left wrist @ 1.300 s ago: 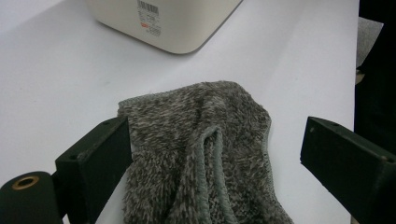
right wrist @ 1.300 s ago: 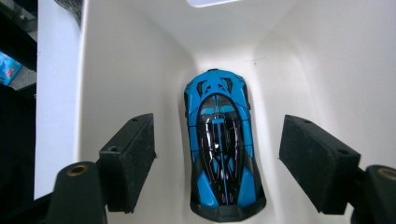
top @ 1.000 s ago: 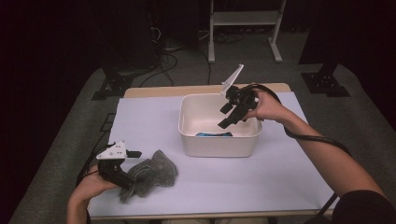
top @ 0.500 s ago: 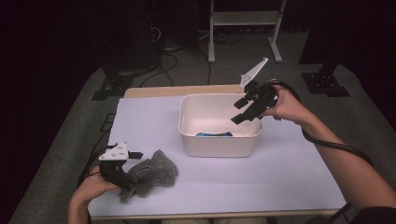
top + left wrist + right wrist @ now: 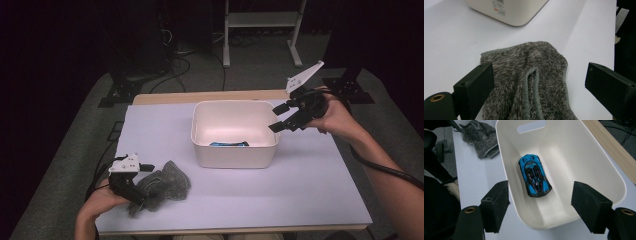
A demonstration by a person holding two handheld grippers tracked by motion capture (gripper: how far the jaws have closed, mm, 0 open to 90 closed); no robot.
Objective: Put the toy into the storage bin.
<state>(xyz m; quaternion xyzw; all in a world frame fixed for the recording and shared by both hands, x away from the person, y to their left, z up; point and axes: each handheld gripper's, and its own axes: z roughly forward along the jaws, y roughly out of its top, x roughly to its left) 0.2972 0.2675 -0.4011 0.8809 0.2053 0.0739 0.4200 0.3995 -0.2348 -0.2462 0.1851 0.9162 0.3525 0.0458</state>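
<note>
A white tub (image 5: 235, 152) stands mid-table with a blue toy car (image 5: 229, 144) lying on its floor; the right gripper view looks down on the tub (image 5: 584, 170) and the car (image 5: 535, 175). My right gripper (image 5: 276, 117) hovers just over the tub's right rim, open, with nothing between its jaws (image 5: 541, 200). A grey fuzzy cloth (image 5: 165, 182) lies crumpled at the front left. My left gripper (image 5: 142, 182) rests low over it, open, and the cloth (image 5: 529, 75) lies between its jaws, brushing the left one.
The table wears a white cover (image 5: 300, 190), with a wooden strip (image 5: 165, 97) along its far edge. A cable (image 5: 385, 167) trails from the right gripper past the forearm. On the dark floor behind stand a metal frame (image 5: 260, 20) and loose cables.
My right gripper has moved right and slightly up, from above the tub's inside to its right rim, jaws still apart. The left gripper and the cloth have stayed put.
</note>
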